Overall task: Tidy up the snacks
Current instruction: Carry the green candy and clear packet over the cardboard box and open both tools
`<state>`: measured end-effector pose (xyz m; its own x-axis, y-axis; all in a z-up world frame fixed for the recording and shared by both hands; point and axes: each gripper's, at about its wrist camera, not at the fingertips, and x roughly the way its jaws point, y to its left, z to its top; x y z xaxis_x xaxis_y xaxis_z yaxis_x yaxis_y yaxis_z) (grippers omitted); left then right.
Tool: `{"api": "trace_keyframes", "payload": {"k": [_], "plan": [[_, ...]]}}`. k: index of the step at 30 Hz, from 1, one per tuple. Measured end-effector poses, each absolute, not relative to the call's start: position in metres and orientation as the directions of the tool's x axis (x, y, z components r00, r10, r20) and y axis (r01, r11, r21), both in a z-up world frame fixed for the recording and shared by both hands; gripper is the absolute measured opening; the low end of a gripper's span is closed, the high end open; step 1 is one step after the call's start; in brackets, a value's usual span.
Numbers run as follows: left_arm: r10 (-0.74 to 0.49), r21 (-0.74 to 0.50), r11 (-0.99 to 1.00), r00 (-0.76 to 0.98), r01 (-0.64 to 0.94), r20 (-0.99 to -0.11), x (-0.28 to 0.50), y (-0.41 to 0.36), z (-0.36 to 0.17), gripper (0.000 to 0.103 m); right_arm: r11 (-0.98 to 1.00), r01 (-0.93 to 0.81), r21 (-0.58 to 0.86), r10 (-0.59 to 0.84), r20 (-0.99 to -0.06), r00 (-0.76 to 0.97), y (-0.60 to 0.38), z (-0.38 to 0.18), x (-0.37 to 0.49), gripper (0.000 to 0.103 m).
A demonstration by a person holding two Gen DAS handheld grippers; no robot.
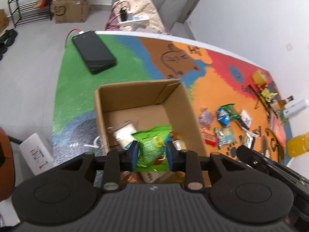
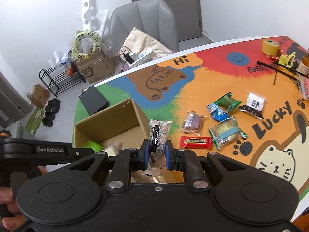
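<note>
Over the open brown cardboard box (image 1: 146,104), the left gripper (image 1: 152,152) pinches a crinkled green snack packet (image 1: 152,148) for dropping in, while the right gripper (image 2: 156,154), jaws clamped on a clear-wrapped black-and-silver snack bar (image 2: 158,137), waits at the box's 3 o'clock rim, loose snacks beyond.

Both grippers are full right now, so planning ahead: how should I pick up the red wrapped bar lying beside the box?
The red bar lies flat on the mat, long axis running left-right in the right wrist view. Come down from above and close across its narrow width at mid-length. The purple packet and the green-edged cracker pack sit close, so probably avoid the crimped ends.
</note>
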<state>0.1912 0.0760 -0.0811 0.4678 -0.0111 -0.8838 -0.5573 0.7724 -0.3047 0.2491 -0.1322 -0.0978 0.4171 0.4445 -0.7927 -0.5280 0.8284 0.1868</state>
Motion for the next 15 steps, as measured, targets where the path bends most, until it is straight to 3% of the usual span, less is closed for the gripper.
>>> {"api": "trace_keyframes", "payload": {"k": [2, 6, 12, 15], "plan": [[-0.014, -0.308, 0.760, 0.459, -0.573, -0.888, 0.188, 0.080, -0.083, 0.032, 0.819, -0.540, 0.191, 0.449, -0.800, 0.398, -0.128, -0.100, 0.247, 0.015], [-0.006, -0.306, 0.745, 0.452, -0.593, -0.892, 0.181, 0.085, -0.082, 0.047, 0.805, -0.560, 0.198, 0.454, -0.813, 0.365, -0.121, -0.106, 0.243, 0.015], [0.019, -0.300, 0.733, 0.459, -0.610, -0.888, 0.169, 0.091, -0.078, 0.059, 0.784, -0.581, 0.216, 0.462, -0.828, 0.316, -0.114, -0.113, 0.237, 0.016], [0.029, -0.298, 0.736, 0.468, -0.608, -0.883, 0.166, 0.092, -0.075, 0.064, 0.779, -0.579, 0.241, 0.469, -0.836, 0.283, -0.111, -0.117, 0.236, 0.025]]}}
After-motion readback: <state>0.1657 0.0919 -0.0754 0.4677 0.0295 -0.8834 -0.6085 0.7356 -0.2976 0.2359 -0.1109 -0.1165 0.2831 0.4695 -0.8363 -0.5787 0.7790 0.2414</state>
